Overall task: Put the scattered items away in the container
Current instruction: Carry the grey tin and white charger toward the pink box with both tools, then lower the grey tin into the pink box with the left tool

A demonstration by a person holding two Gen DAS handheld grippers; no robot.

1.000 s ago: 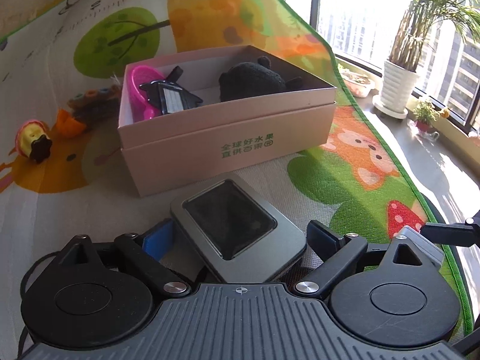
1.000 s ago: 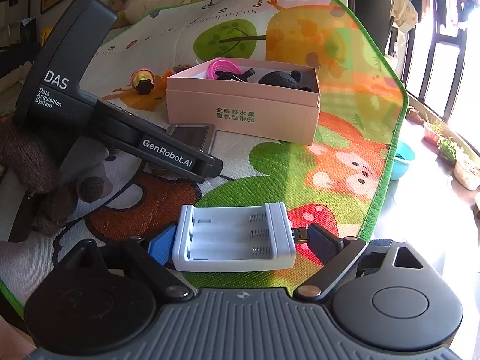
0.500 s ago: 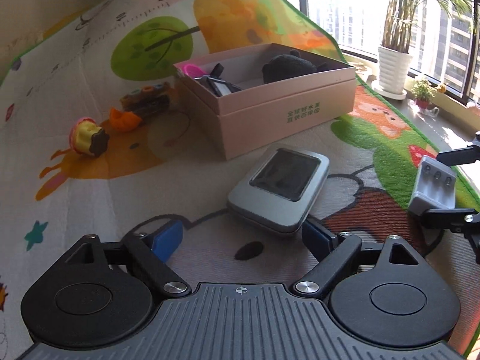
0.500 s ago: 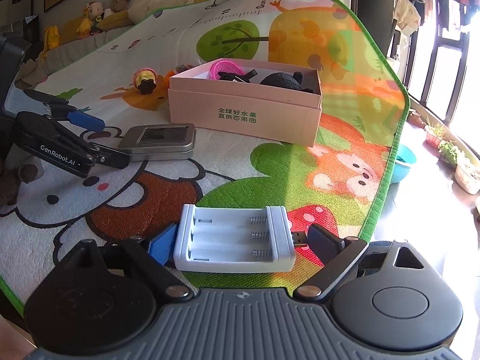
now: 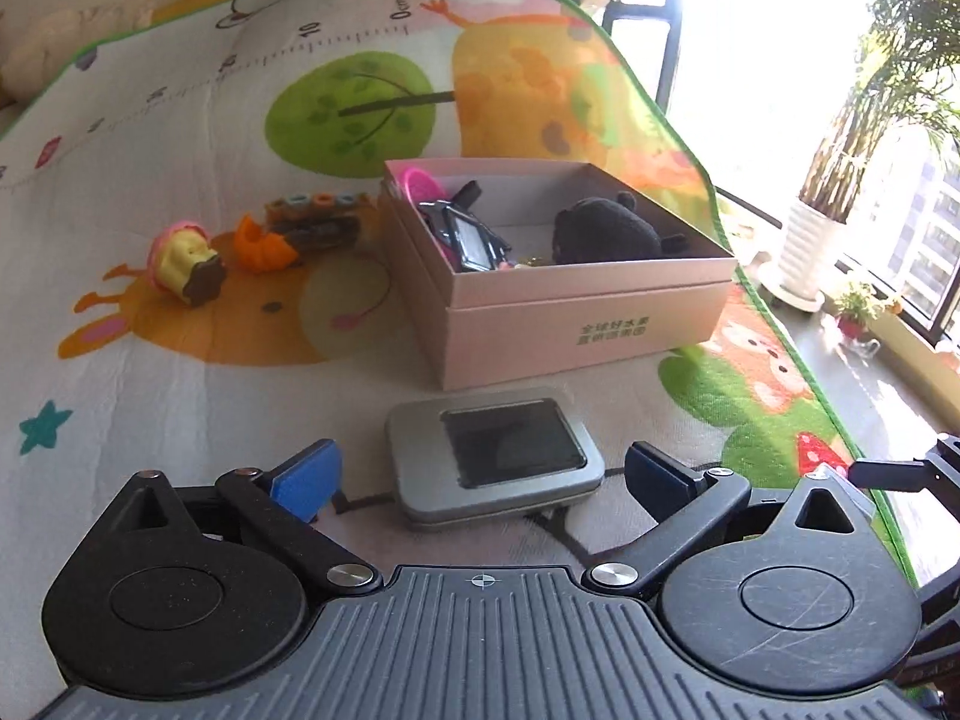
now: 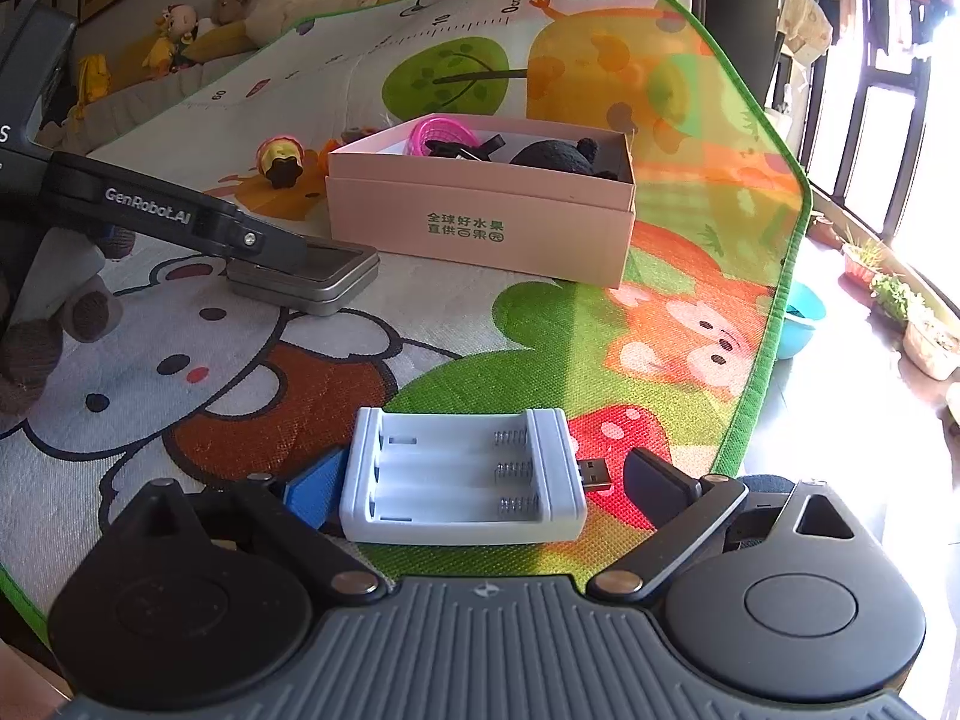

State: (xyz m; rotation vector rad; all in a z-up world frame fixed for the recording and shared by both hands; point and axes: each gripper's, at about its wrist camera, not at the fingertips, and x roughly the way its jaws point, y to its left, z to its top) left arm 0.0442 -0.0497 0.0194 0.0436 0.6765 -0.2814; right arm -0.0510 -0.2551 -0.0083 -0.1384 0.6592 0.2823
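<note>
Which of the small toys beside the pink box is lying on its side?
The yellow cupcake toy, farthest from the pink box, is tipped over; the orange toy sits between them.

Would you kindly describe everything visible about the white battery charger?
The white battery charger looks like glossy plastic, with three empty slots, metal springs at one end and a USB plug sticking out sideways. It lies flat, slots up, on the play mat, between the opening right tongs, with a gap at the plug side.

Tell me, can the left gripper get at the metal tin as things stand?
Probably yes. The left gripper has its jaws opening, and the metal tin lies flat on the mat between its fingers, untouched, with nothing lying in between.
</note>
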